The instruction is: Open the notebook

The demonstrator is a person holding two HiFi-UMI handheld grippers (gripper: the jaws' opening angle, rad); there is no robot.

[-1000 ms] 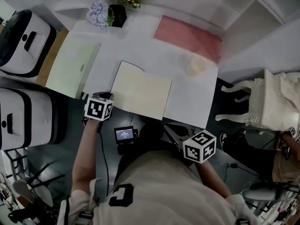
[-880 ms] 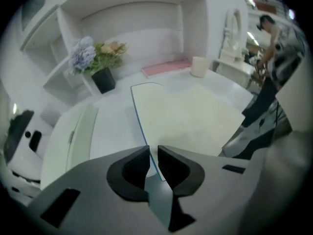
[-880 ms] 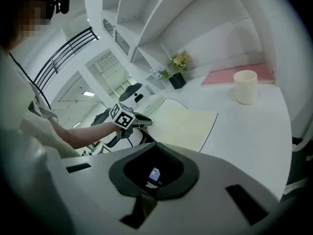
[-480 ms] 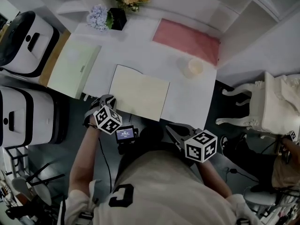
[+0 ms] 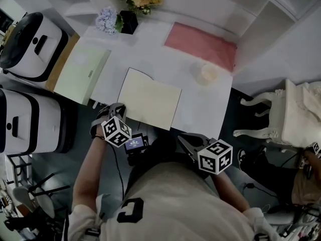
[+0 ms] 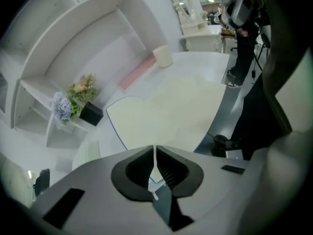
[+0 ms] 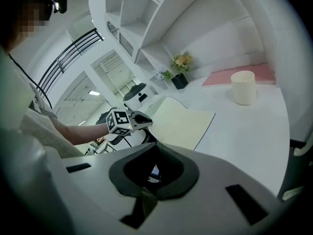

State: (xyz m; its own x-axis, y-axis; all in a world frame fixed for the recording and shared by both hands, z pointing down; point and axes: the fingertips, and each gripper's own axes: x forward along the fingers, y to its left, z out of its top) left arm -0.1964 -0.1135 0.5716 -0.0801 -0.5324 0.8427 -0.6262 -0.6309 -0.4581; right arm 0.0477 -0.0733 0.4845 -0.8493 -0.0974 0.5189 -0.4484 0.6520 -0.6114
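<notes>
Sitting flat on the white bench [image 5: 201,110], the cream rectangular paper notebook [image 5: 150,99] is showing a plain cream face. The left claw [image 5: 118,107] is hanging just beside its near-left corner, jaws pressed together on nothing; can't tell if it's touching the edge. The right claw [image 5: 184,140] is hanging off the bench's near edge, apart from the notebook's near-right corner, jaws together too, pinching nothing.

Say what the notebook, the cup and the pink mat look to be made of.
Notebook: cream cover, matte, likely card or paper; thin and flat.
Cup: off-white, smooth; ceramic or plastic, can't tell which.
Mat: pink, dull, probably cloth or felt; lies flat without shine.
</notes>
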